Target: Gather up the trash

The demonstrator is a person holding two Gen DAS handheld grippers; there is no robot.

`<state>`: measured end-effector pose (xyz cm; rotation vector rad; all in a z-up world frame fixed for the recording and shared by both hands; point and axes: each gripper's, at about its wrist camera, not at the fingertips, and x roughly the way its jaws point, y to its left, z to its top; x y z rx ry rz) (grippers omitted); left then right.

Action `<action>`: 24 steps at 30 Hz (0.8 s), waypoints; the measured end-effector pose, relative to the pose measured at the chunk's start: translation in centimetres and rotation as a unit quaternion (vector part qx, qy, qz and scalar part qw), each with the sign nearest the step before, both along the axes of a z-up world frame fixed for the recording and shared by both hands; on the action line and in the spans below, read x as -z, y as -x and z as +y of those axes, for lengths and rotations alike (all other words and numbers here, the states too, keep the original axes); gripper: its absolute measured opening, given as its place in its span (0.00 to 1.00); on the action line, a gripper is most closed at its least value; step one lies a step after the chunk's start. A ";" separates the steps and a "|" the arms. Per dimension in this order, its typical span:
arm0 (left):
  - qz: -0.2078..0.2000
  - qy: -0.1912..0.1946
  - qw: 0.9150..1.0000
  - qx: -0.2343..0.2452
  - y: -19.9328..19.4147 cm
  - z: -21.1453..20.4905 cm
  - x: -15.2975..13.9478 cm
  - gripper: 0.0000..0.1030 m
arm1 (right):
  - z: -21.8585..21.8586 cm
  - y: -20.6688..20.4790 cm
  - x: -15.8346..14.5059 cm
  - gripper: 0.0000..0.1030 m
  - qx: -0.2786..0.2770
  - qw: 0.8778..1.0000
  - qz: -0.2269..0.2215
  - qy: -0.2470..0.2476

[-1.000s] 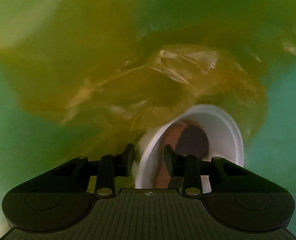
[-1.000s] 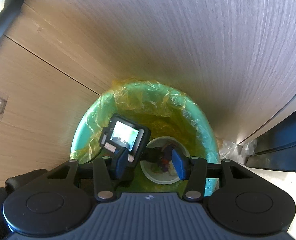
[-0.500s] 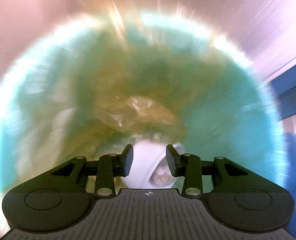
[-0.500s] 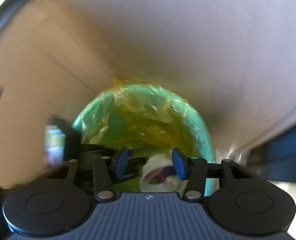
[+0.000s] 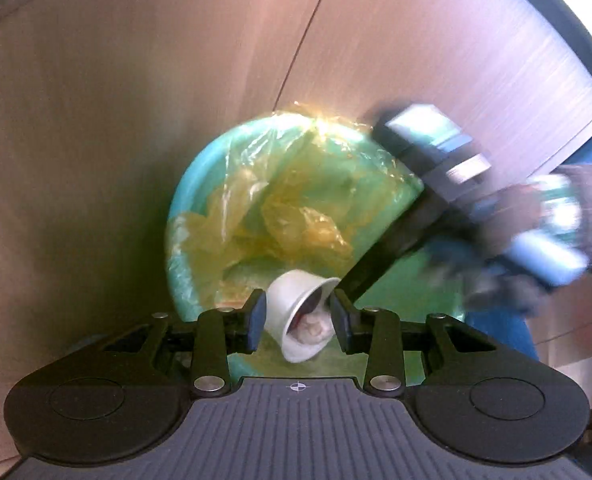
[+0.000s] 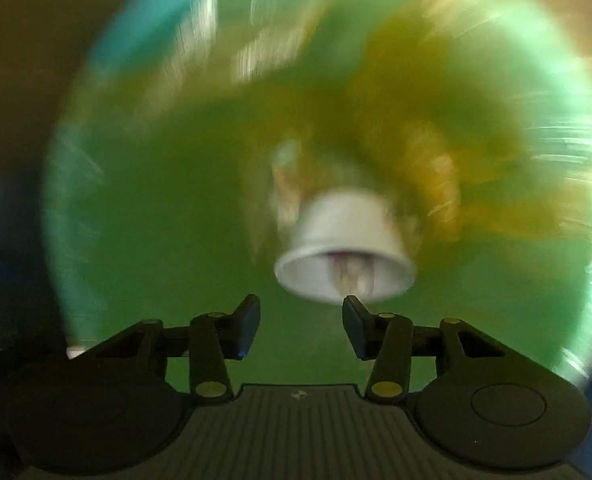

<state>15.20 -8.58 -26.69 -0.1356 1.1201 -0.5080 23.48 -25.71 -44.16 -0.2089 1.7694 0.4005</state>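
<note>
The left claw [image 5: 297,322] stands with its jaws apart, a white plastic cup [image 5: 300,315] showing in the gap between the dark blue pads [image 5: 258,317]; the cup lies tipped on its side down in the bin, mouth toward the camera, with pale and dark scraps inside, and whether the pads touch it cannot be told. Beyond and around the cup spreads the round green waste bin [image 5: 184,208] lined with a crumpled yellow-green plastic bag [image 5: 296,220]. Behind the bin rises a wood-grain panel wall [image 5: 136,100].

The right claw [image 6: 301,326] is spread wide with nothing between its pads. Just ahead of it and above its fingertips lies the same white cup [image 6: 345,240], blurred, rim toward the camera. The bin's green inside [image 6: 176,200] and the yellow liner [image 6: 435,140] fill the rest of that view as streaks.

Only the left wrist view shows the right claw from outside: its black body [image 5: 415,200] reaches down into the bin from the right, carrying a small bright screen [image 5: 423,124], held by a dark gloved hand [image 5: 555,232]. No writing can be read in either view.
</note>
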 end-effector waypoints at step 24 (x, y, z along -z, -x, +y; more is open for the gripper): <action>0.021 0.040 0.999 -0.007 0.9 2.1 2.6 0.38 | 9.2 -2.3 11.1 0.34 -0.264 0.958 -0.106 -0.038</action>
